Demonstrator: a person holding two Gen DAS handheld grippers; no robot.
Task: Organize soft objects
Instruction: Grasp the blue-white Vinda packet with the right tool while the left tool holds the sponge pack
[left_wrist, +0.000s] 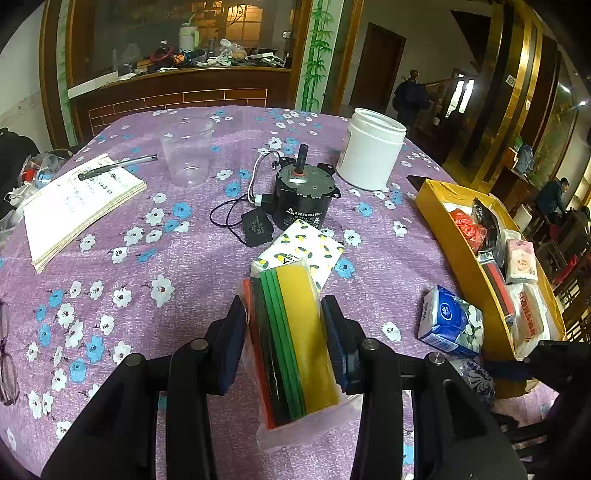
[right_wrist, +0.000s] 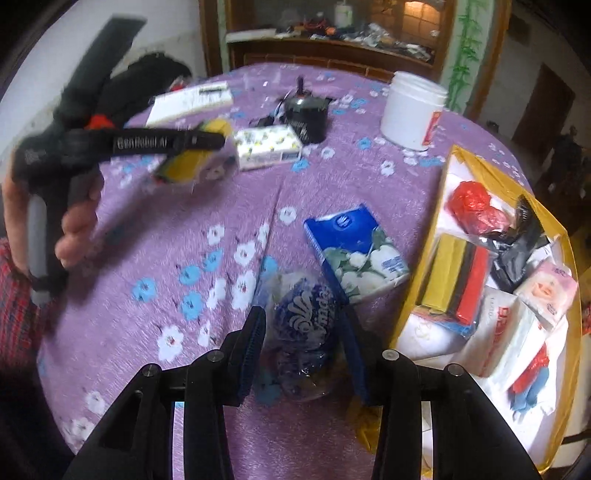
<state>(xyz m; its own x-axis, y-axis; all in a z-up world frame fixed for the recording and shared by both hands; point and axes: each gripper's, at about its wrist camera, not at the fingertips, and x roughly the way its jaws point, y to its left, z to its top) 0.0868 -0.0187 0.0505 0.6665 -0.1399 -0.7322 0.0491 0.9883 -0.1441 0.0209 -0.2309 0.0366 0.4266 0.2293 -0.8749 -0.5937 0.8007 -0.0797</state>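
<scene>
left hand-held gripper (left_wrist: 284, 332) clamps a wrapped sponge pack (left_wrist: 295, 343), raised over the bench (left_wrist: 177, 258). right hand-held gripper (right_wrist: 303, 332) straddles a blue wipes packet (right_wrist: 306, 332) on the cloth; contact cannot be told. blue tissue pack (right_wrist: 354, 254) lies just beside the yellow box (right_wrist: 417, 291) of soft goods.

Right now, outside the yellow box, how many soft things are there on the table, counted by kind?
Tissue packs: 2 (lemon-print pack, blue Vinda pack)
Crumpled Vinda bag: 1
Sponge pack: 1
Total: 4
</scene>
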